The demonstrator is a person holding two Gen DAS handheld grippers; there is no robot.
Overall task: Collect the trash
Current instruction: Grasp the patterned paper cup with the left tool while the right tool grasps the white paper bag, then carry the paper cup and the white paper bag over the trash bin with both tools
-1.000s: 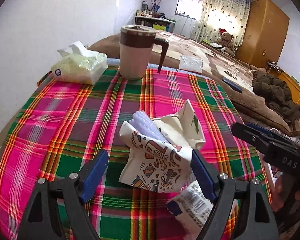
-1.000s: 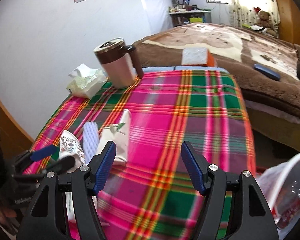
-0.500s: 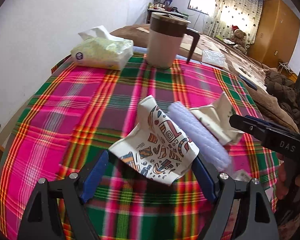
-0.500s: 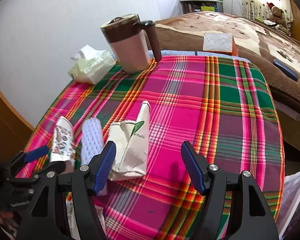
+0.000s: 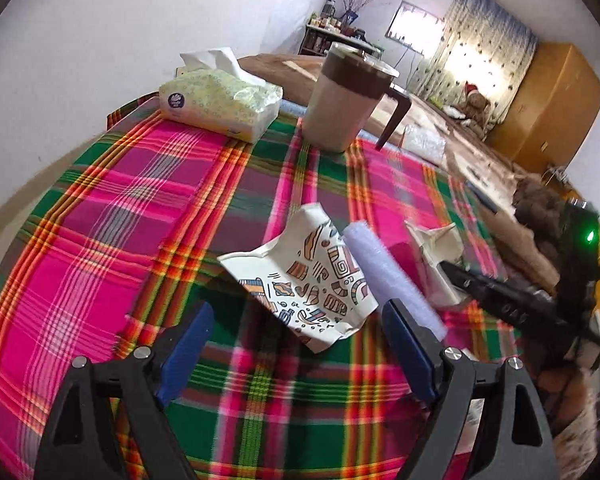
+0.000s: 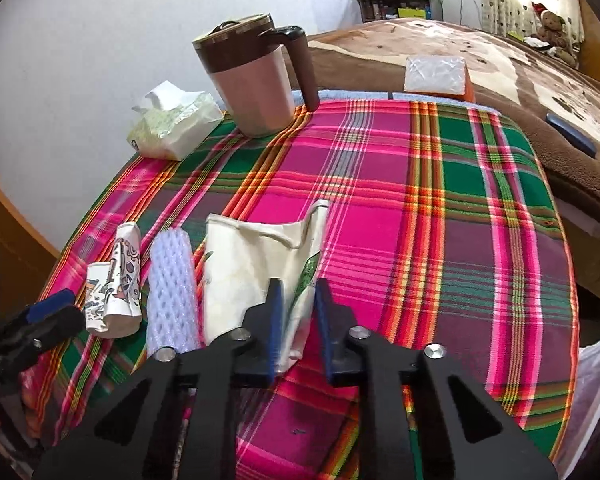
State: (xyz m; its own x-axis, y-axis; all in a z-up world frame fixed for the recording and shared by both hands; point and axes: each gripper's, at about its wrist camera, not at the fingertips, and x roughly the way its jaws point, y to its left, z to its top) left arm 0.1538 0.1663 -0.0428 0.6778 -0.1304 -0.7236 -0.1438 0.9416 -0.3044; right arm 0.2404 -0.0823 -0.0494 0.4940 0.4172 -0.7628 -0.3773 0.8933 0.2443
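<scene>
On the plaid tablecloth [image 5: 112,220] lie three pieces of trash side by side. A crushed patterned paper cup [image 5: 312,288] [image 6: 114,280] rests just ahead of my left gripper [image 5: 298,312] [image 6: 56,308], whose jaws are opening; nothing is pressed between its pads. A lilac foam net sleeve [image 5: 388,276] [image 6: 170,288] lies against that cup. To its right is a flattened cream paper cup with green print [image 6: 252,264] [image 5: 436,248]. My right gripper [image 6: 298,292] [image 5: 460,276] is shut on that cream cup's near right edge.
A brown-and-pink lidded mug [image 5: 344,104] [image 6: 256,80] and a soft tissue pack [image 5: 220,104] [image 6: 176,128] stand at the table's far side. A bed with a brown blanket [image 6: 500,60] lies beyond. A white plastic bag [image 6: 596,380] hangs off the table's right edge.
The right gripper's jaws went from wide apart to closed on the cream cup's edge. The left gripper shifted so that the patterned cup lies ahead of it, and its jaws widened slightly.
</scene>
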